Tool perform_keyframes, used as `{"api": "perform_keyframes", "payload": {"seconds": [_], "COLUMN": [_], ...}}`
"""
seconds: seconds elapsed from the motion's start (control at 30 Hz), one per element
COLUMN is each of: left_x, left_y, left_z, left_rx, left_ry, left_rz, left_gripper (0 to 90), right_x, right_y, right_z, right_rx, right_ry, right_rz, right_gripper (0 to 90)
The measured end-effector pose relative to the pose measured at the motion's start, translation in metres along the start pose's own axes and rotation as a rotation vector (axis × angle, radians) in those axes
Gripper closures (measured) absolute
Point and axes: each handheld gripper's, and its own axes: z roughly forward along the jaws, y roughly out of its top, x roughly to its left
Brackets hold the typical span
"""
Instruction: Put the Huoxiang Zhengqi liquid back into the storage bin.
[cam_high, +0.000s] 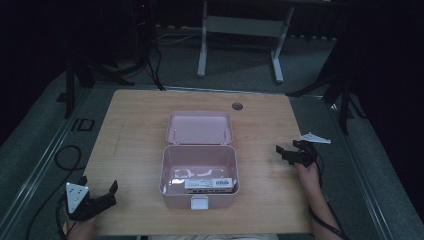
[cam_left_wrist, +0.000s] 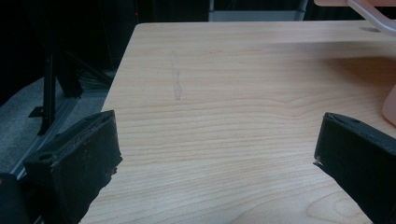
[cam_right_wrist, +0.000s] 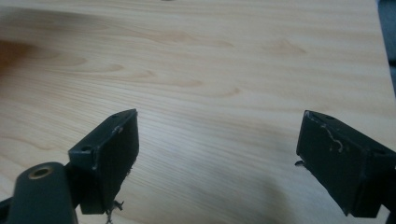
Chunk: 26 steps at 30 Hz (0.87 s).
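Two grippers are out wide here, and a pink box sits between them in the middle of the wooden table. The box is open, its lid thrown back flat on the far side, and inside, against the near wall, lies a small white-and-dark package; the label is too blurred to read. A white latch hangs on the front wall. The left gripper sits at the near left corner of the table, jaws spread wide with nothing between them, and the box lies off to its right and a little ahead, well apart from it. Its own view confirms it: the left gripper looks across bare wood, with the box just edging in at the far right, beyond the right jaw. Over on the other side, the right gripper hovers near the right edge, pointing in toward the box, which is to its left and near but not touching. The right gripper view shows the right gripper with jaws parted too, only plain wood grain in the gap.
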Motion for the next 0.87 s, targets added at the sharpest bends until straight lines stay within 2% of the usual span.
{"api": "perform_keyframes", "payload": {"seconds": [0.07, 0.17, 0.3, 0.47, 0.53, 0.67, 0.87], "left_x": [0.0, 0.0, 0.0, 0.0, 0.0, 0.0, 0.0], "left_y": [0.0, 0.0, 0.0, 0.0, 0.0, 0.0, 0.0], "left_z": [0.0, 0.0, 0.0, 0.0, 0.0, 0.0, 0.0], "left_rx": [0.0, 0.001, 0.001, 0.0, 0.0, 0.001, 0.0], "left_ry": [-0.001, -0.001, -0.002, -0.004, -0.004, -0.005, -0.005], "left_rz": [0.0, -0.001, -0.001, 0.002, 0.001, 0.001, 0.001], "left_gripper": [0.3, 0.3, 0.3, 0.3, 0.3, 0.3, 0.3], "right_x": [-0.004, -0.006, -0.012, -0.019, -0.022, -0.023, -0.022], "right_y": [-0.003, -0.004, -0.005, -0.009, -0.011, -0.012, -0.012], "right_z": [0.001, 0.001, -0.002, -0.005, -0.005, -0.005, -0.002], "right_rx": [0.018, 0.034, 0.015, 0.007, 0.005, 0.008, 0.033], "right_ry": [-0.022, -0.044, -0.071, -0.128, -0.126, -0.115, -0.117], "right_rz": [0.021, 0.021, 0.063, 0.122, 0.152, 0.167, 0.147], "right_gripper": [12.8, 12.8, 12.8, 12.8, 12.8, 12.8, 12.8]}}
